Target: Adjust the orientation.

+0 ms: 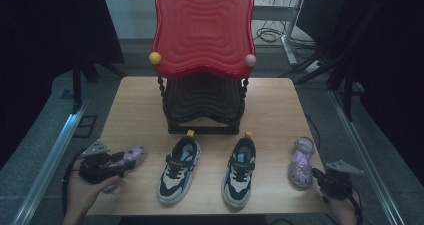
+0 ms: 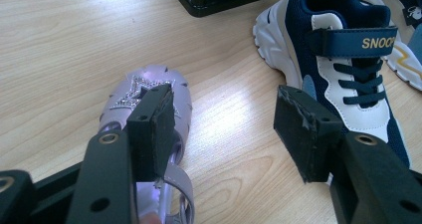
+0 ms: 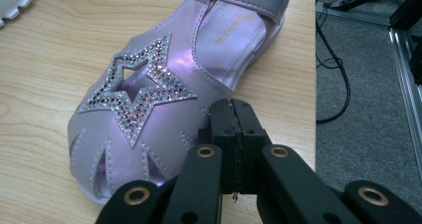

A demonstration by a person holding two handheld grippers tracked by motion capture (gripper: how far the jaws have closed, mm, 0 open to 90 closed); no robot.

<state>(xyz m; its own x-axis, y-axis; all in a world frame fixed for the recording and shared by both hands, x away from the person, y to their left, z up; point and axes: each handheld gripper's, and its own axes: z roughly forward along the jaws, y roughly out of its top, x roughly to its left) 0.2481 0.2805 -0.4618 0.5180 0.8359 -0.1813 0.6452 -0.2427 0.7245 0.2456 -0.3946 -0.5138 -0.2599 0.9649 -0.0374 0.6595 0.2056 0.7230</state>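
On the wooden bench (image 1: 135, 115) four children's shoes lie in a row along the near edge. At the far left is a lilac sandal (image 1: 131, 157) with a glittering star on its toe; the left gripper (image 1: 102, 166) sits over its heel end. In the left gripper view that sandal (image 2: 149, 97) lies under the left-hand pad (image 2: 152, 129), while the other pad (image 2: 303, 129) hangs over bare wood, so the jaws stand wide apart and press on nothing.

At the far right the second lilac sandal (image 1: 301, 162) lies close to the bench's right edge, toe toward the person. The right gripper (image 1: 330, 182) is just beside its near end, with its jaws closed tight together and nothing between them. In the right gripper view the closed tips (image 3: 234, 119) sit just above the sandal's (image 3: 149, 99) toe side; whether they touch it cannot be told.

Between the two sandals stand two navy and white sneakers, the left sneaker (image 1: 179, 169) and the right sneaker (image 1: 240, 171), well apart from each other. The left sneaker (image 2: 343, 59) lies near the left gripper's open side.

Behind the sneakers, in the middle of the bench, a black shoe rack (image 1: 202, 105) carries a red wavy tray (image 1: 202, 27) as its upper tier. Cables (image 3: 333, 64) trail on the grey floor (image 3: 363, 134) past the right edge.
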